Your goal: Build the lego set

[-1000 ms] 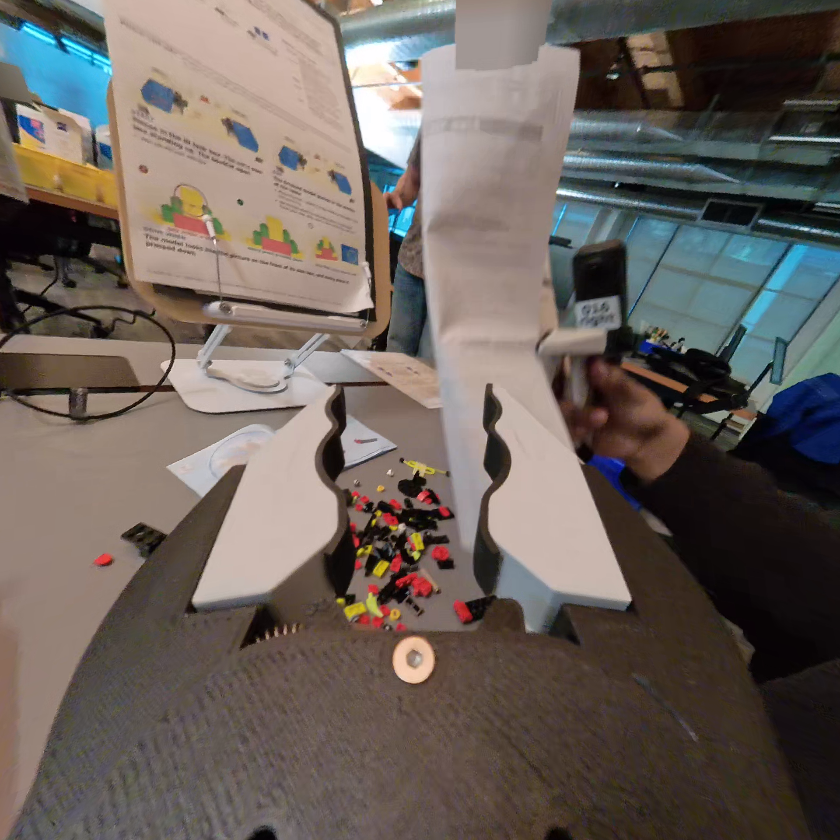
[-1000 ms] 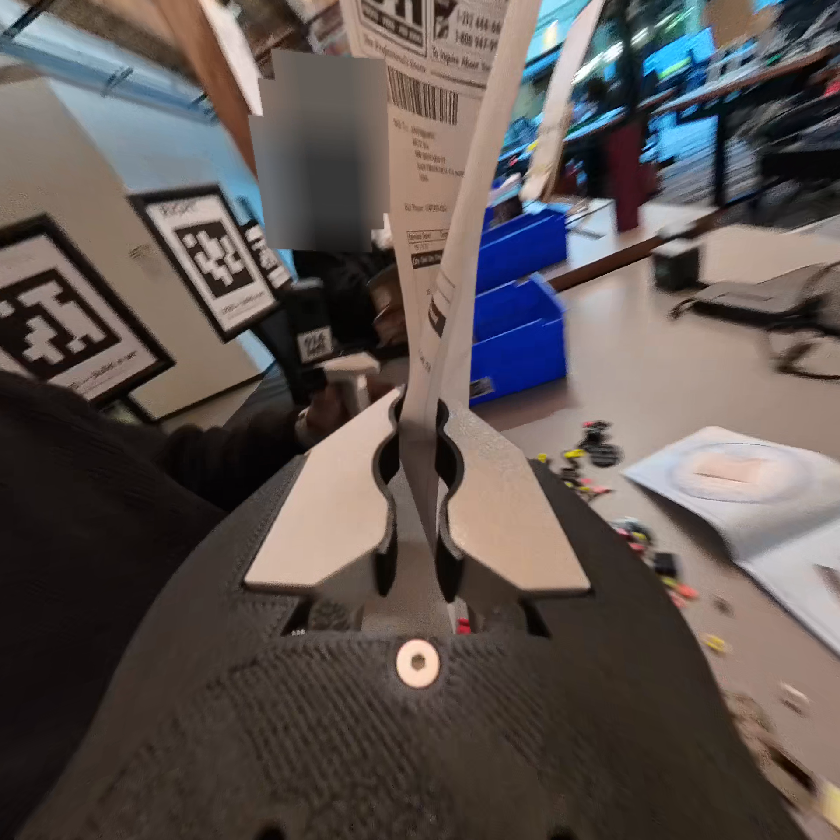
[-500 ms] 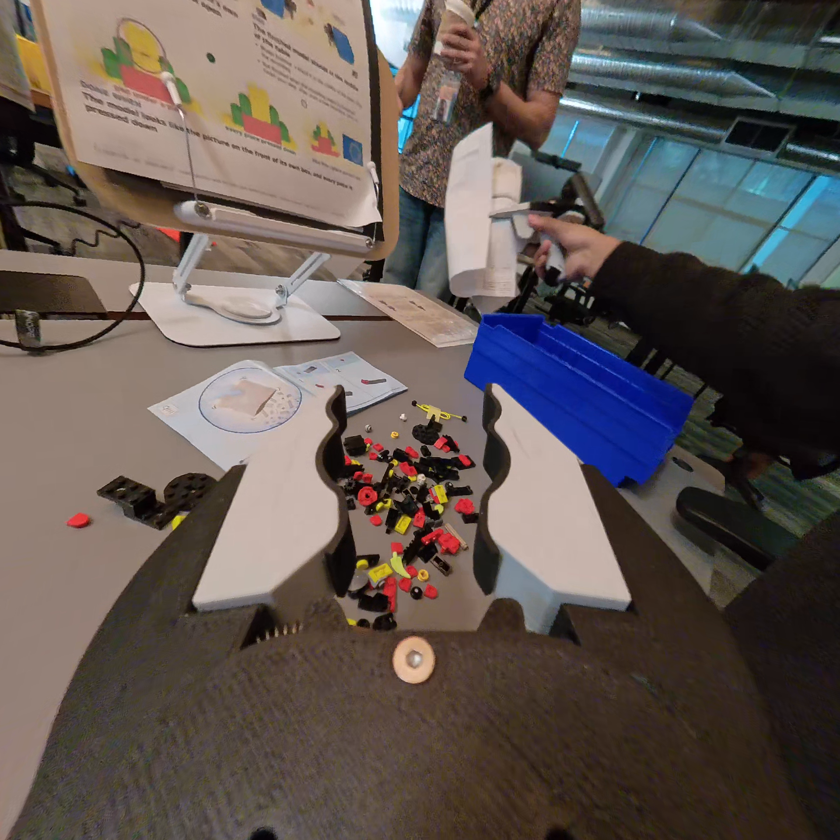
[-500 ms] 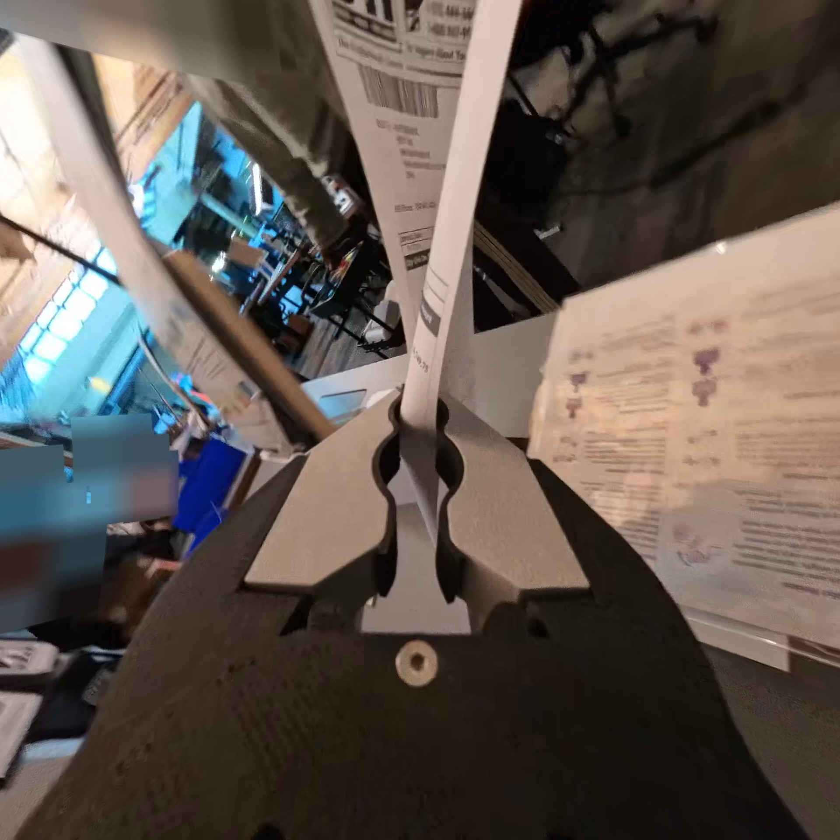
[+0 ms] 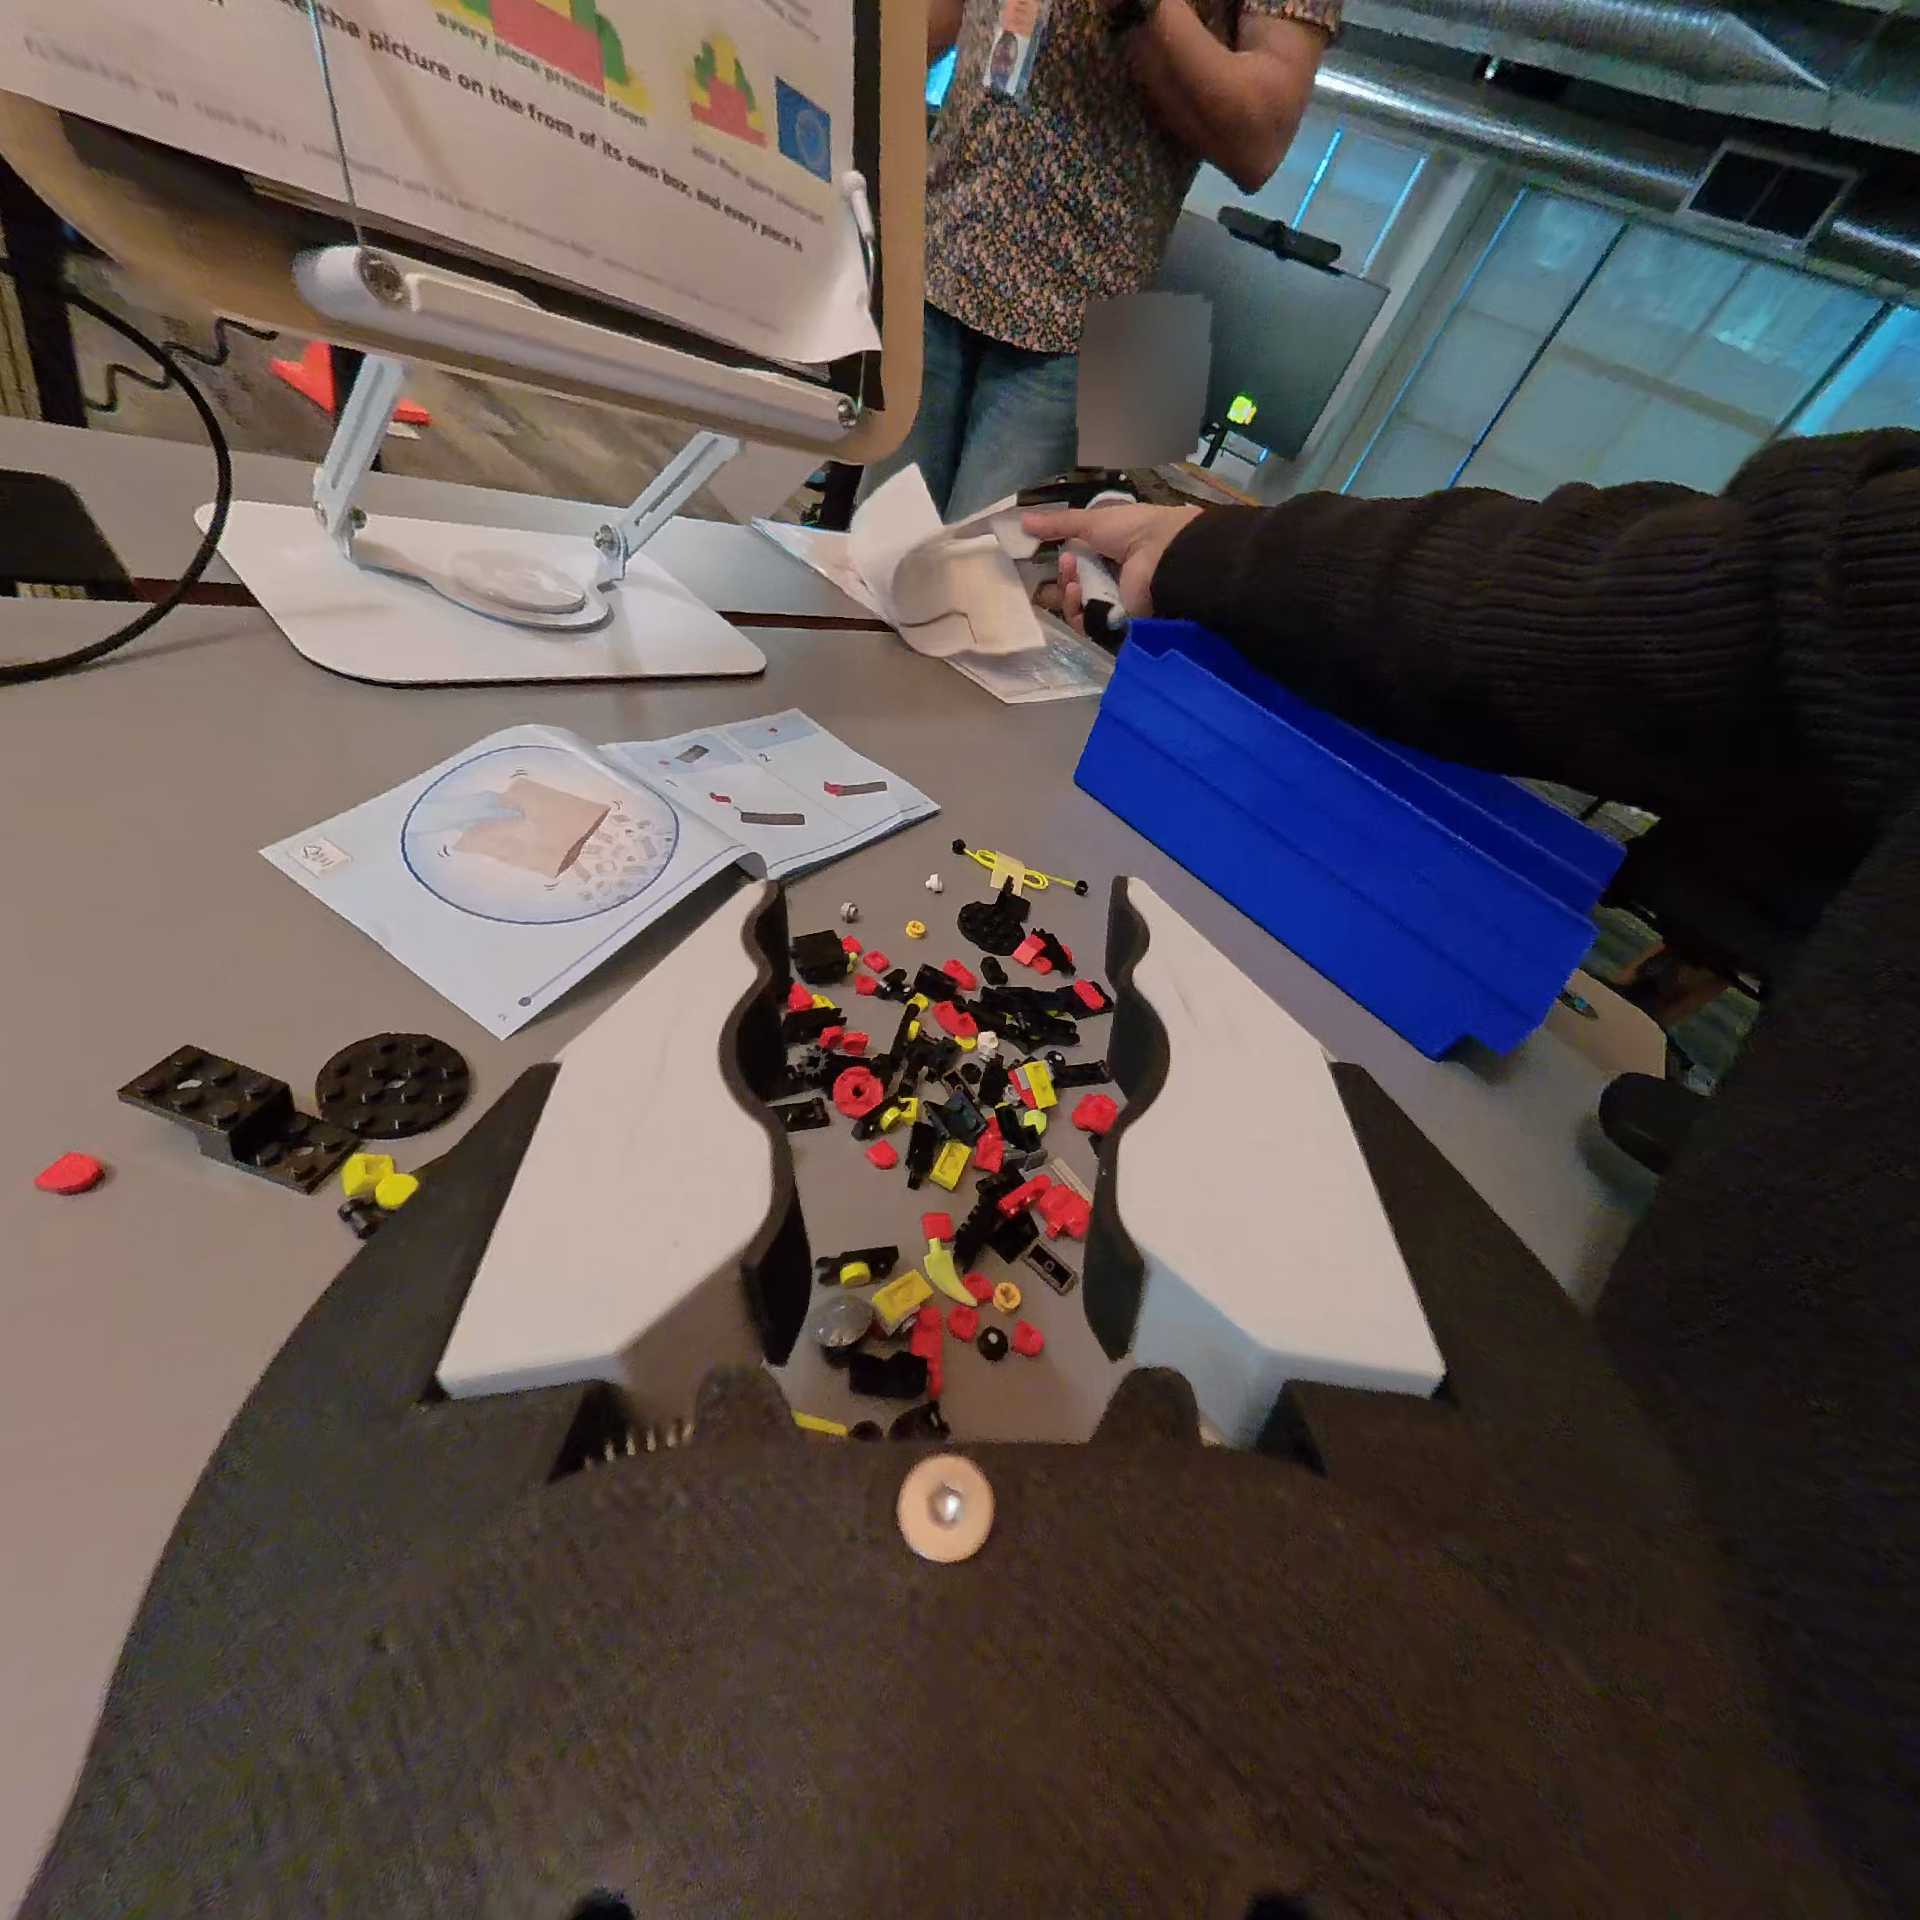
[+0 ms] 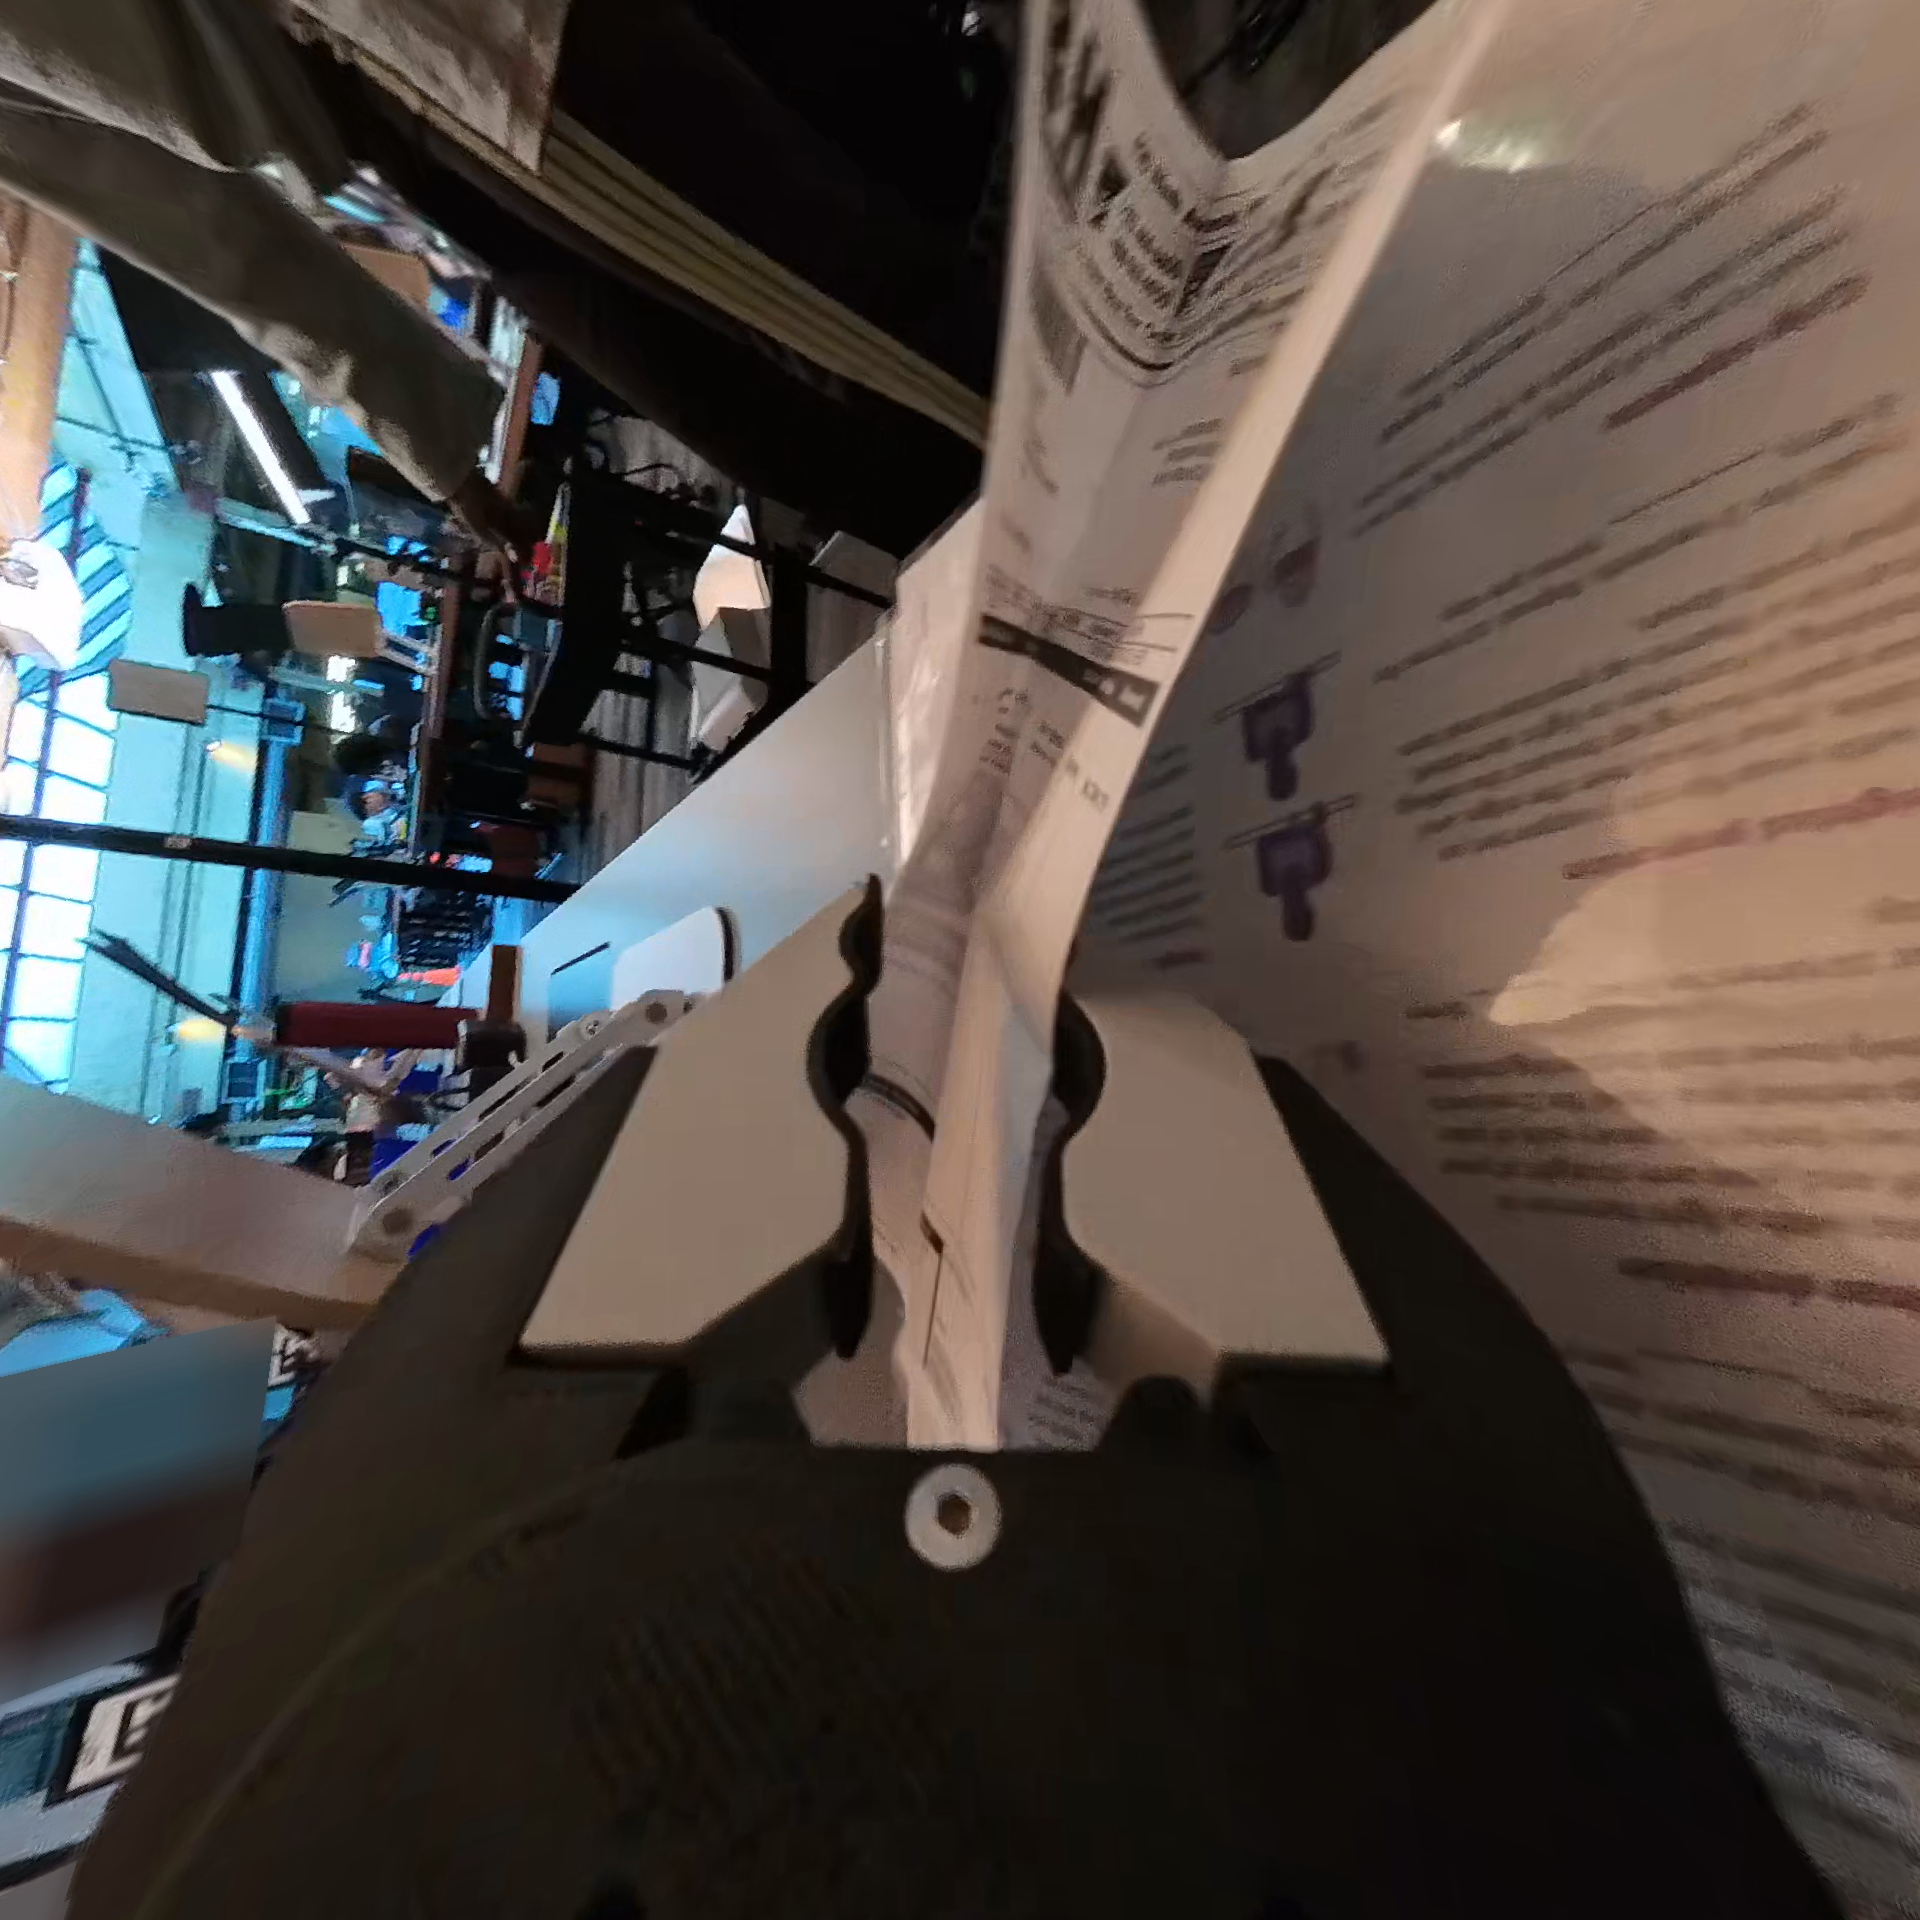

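A pile of small red, black and yellow lego pieces [image 5: 956, 1091] lies on the grey table. My left gripper [image 5: 940, 894] hovers over it, open and empty, with the pile showing between its fingers. An open instruction booklet [image 5: 582, 842] lies to the left of the pile. My right gripper [image 5: 1029, 525] is at the far table edge, pressing a folded white printed paper [image 5: 935, 571] down. In the right wrist view the jaws of the right gripper [image 6: 966, 935] stand partly apart, with the paper [image 6: 1039, 623] between them.
Black plates [image 5: 239, 1112], a round black plate [image 5: 392, 1084], a yellow piece [image 5: 374, 1179] and a red piece [image 5: 69, 1172] lie at the left. A blue bin [image 5: 1340, 862] stands at the right, under my sleeve [image 5: 1507, 623]. A white document stand [image 5: 468, 592] is behind; a person [image 5: 1039, 156] stands beyond. Tip to tip, the grippers are about 60 centimeters apart. Between my left fingertips and the yellow piece [image 5: 374, 1179] there is roughly 12 centimeters.
The right gripper has carried the paper from above the pile to the far table edge and lowered it onto a printed sheet. Its jaws have widened. The left gripper has tilted down over the pile.
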Demonstrator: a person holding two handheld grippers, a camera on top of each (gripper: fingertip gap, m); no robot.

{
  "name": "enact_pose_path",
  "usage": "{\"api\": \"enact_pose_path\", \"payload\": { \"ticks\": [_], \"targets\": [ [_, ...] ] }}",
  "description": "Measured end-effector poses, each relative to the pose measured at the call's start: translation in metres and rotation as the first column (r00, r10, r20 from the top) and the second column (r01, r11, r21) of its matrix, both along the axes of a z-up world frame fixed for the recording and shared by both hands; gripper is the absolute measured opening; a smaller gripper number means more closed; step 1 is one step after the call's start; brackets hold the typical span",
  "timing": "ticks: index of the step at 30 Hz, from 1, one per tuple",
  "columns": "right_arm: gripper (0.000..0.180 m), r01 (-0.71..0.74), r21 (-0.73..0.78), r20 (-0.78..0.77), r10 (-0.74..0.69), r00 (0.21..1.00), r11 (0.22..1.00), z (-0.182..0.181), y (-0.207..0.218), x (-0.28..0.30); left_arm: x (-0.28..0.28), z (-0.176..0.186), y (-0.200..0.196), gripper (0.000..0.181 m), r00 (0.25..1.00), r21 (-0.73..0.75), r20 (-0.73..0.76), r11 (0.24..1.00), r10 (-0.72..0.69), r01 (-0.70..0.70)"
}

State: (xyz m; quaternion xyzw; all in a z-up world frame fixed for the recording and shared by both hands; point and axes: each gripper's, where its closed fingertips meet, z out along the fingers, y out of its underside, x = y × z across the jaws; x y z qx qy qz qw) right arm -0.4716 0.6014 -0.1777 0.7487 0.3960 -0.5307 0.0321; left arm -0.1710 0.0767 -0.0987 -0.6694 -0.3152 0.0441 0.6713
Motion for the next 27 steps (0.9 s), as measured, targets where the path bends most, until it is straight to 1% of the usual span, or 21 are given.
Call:
{"api": "enact_pose_path", "payload": {
  "ticks": [1, 2, 4, 7, 11, 13, 15, 17, 19, 24, 27],
  "targets": [
    [0.037, 0.011, 0.02, 0.011, -0.012, 1.0, 1.0, 0.0, 0.005, 0.0, 0.0, 0.001, -0.001, 0.058, 1.0, 0.005, -0.001, 1.0, 0.004, -0.004],
    [0.043, 0.017, 0.051, 0.022, -0.018, 1.0, 0.999, 0.0, 0.01, 0.001, -0.001, 0.002, -0.002, 0.058, 1.0, 0.012, -0.002, 1.0, 0.006, -0.006],
    [0.054, 0.023, 0.143, 0.053, -0.031, 0.998, 0.989, 0.001, 0.023, 0.008, 0.0, 0.004, -0.003, 0.059, 1.0, 0.022, 0.001, 1.0, 0.002, -0.002],
    [0.072, 0.013, 0.294, 0.105, -0.046, 0.993, 0.956, 0.006, 0.043, 0.024, 0.003, 0.004, -0.001, 0.059, 1.0, 0.026, 0.009, 0.999, -0.019, 0.019],
    [0.084, -0.022, 0.47, 0.147, -0.054, 0.988, 0.882, 0.023, 0.065, 0.049, 0.013, 0.006, 0.004, 0.059, 0.999, 0.033, 0.006, 0.998, -0.051, 0.051],
    [0.088, -0.093, 0.543, 0.175, -0.004, 0.985, 0.835, 0.028, 0.065, 0.062, 0.017, 0.009, 0.005, 0.059, 0.998, 0.032, -0.005, 0.998, -0.059, 0.059],
    [0.092, -0.175, 0.58, 0.242, 0.037, 0.97, 0.795, 0.025, 0.063, 0.076, 0.021, 0.011, 0.006, 0.059, 0.998, 0.034, -0.016, 0.997, -0.067, 0.067],
    [0.09, -0.189, 0.64, 0.262, 0.019, 0.965, 0.745, 0.028, 0.069, 0.084, 0.023, 0.012, 0.006, 0.059, 0.997, 0.035, -0.022, 0.997, -0.069, 0.07],
    [0.082, -0.162, 0.688, 0.22, 0.009, 0.975, 0.708, 0.038, 0.073, 0.085, 0.024, 0.014, 0.007, 0.059, 0.997, 0.037, -0.028, 0.997, -0.068, 0.069],
    [0.078, -0.145, 0.747, 0.193, -0.002, 0.981, 0.648, 0.052, 0.08, 0.088, 0.025, 0.015, 0.007, 0.059, 0.997, 0.033, -0.034, 0.997, -0.069, 0.07],
    [0.073, -0.164, 0.775, 0.175, 0.042, 0.984, 0.61, 0.06, 0.078, 0.088, 0.023, 0.013, 0.007, 0.059, 0.997, 0.025, -0.031, 0.997, -0.065, 0.066]
  ]
}}
